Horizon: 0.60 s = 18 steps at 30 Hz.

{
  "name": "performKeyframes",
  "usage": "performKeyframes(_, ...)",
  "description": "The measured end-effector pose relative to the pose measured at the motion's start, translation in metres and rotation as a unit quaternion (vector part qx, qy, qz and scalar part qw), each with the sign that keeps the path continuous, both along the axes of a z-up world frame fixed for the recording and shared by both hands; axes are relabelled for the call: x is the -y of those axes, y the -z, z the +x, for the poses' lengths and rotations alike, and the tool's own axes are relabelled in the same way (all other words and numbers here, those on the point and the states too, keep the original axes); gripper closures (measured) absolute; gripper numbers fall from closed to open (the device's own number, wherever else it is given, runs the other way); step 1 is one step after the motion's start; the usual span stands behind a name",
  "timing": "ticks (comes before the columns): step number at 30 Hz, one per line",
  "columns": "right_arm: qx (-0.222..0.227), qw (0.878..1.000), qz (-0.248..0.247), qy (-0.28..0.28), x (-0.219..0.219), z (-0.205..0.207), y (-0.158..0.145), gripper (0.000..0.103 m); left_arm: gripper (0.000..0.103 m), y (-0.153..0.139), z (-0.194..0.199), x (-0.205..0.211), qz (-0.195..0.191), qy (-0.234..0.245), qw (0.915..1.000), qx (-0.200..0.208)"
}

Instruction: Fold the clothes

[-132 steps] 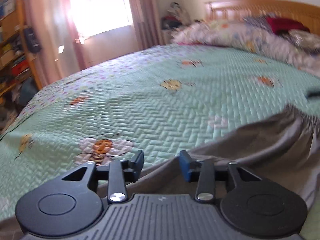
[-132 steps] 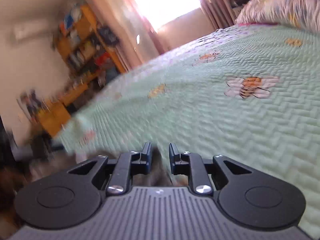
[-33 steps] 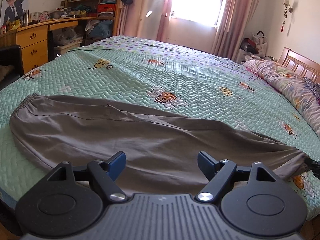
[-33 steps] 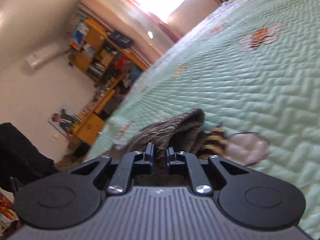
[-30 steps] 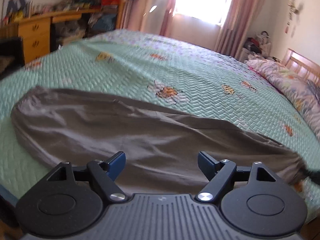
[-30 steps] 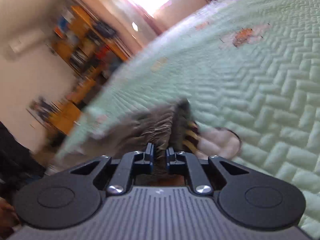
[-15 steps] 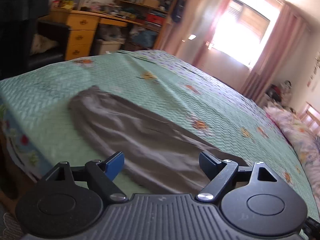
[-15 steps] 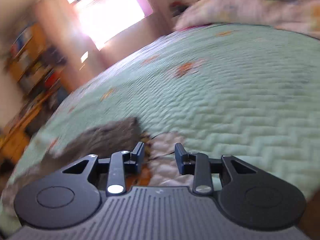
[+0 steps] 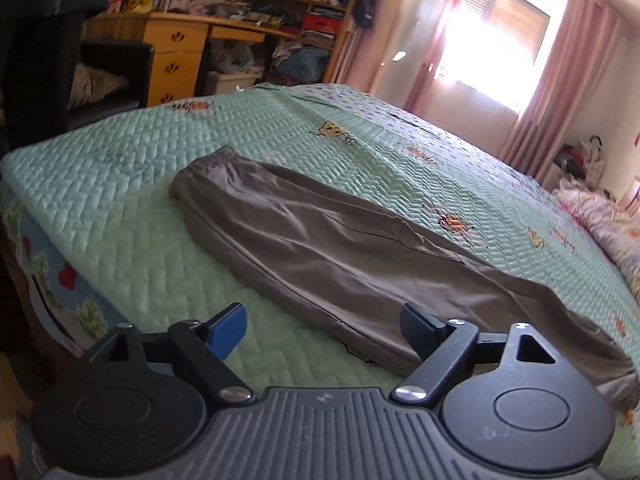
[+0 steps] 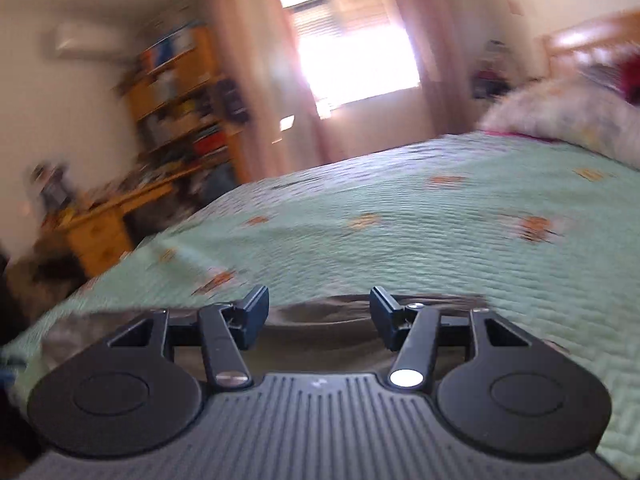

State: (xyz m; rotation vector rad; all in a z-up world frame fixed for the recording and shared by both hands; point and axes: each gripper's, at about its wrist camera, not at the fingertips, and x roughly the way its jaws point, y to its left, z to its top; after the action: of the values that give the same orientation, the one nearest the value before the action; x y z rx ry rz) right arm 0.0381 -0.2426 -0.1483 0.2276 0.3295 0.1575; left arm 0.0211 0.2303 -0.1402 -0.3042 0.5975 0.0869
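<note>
Grey trousers (image 9: 340, 248), folded lengthwise, flat and diagonal across the green quilt (image 9: 120, 240)

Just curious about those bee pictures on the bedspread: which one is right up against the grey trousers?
The orange bee beside the far edge of the trousers, about midway along them. The other bees on the bedspread sit further off, clear of the cloth.

A green quilted bedspread (image 9: 132, 240) with bee prints, a wooden desk (image 9: 176, 60), loaded bookshelves (image 9: 304, 4), pink curtains (image 9: 560, 80).
</note>
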Motion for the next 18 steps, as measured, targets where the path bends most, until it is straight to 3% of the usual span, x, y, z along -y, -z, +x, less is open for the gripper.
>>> performKeyframes(6, 0.015, 0.986, -0.122, -0.111, -0.093, 0.023, -0.002, 0.04, 0.003, -0.001, -0.004, -0.006, 0.05, 0.017, 0.9985, 0.015)
performKeyframes(9, 0.034, 0.973, -0.174, -0.148, -0.135, 0.03, -0.011, 0.03, 0.001, -0.003, -0.007, -0.018, 0.063, 0.012, 0.9976, 0.025)
performKeyframes(12, 0.045, 0.956, -0.216, -0.192, -0.174, 0.044, -0.02, 0.027, 0.001, 0.0, -0.007, -0.034, 0.07, -0.005, 0.9972, 0.027)
performKeyframes(18, 0.015, 0.916, -0.269, -0.297, -0.251, 0.106, -0.014, 0.027, 0.001, 0.014, -0.004, -0.067, 0.071, -0.038, 0.9967, 0.005)
